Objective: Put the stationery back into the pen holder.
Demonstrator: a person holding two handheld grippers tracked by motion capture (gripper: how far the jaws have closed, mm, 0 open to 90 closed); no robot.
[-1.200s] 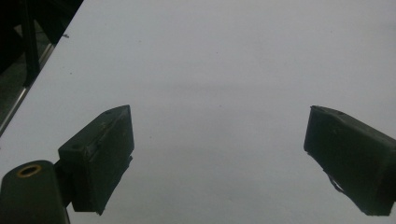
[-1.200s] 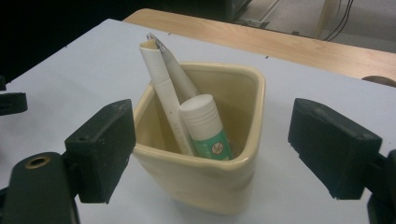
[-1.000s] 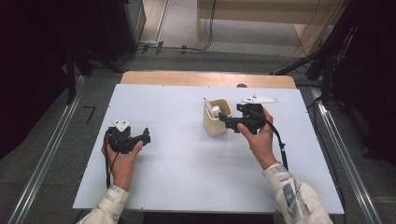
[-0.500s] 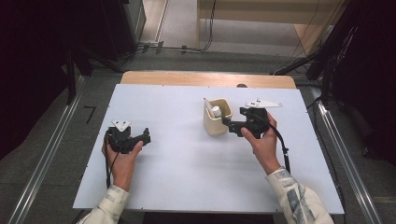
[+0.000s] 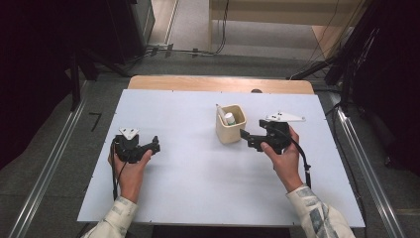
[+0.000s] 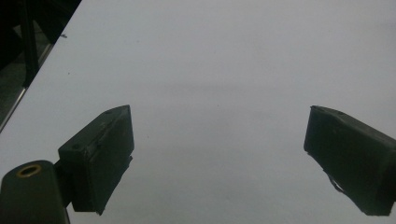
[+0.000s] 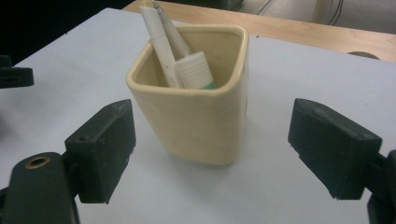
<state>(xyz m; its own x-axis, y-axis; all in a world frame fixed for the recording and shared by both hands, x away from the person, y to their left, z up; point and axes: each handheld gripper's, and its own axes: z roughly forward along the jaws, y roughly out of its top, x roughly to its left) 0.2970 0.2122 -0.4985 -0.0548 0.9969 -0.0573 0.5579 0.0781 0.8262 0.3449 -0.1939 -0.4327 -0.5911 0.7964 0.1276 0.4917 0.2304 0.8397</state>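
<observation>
A cream square cup (image 5: 230, 125) stands upright right of the table's middle. It holds a white pen (image 7: 160, 44) and a white tube with a green band (image 7: 194, 70). My right gripper (image 5: 246, 138) is open just right of the cup. In the right gripper view its jaws (image 7: 212, 156) stand wide apart on either side of the cup (image 7: 196, 116), not touching it. My left gripper (image 5: 155, 144) rests at the left of the table, held by a hand. It is open (image 6: 215, 158) over bare white tabletop with nothing between its jaws.
The white tabletop (image 5: 198, 183) has a wooden strip (image 5: 220, 83) along its far edge. Dark floor, metal rails and cables surround the table. The left gripper's tip (image 7: 14, 77) appears at the left edge of the right gripper view.
The cup was tilted at the right gripper's jaws and now stands upright. The right gripper has drawn back slightly towards the person. The left gripper has not moved.
</observation>
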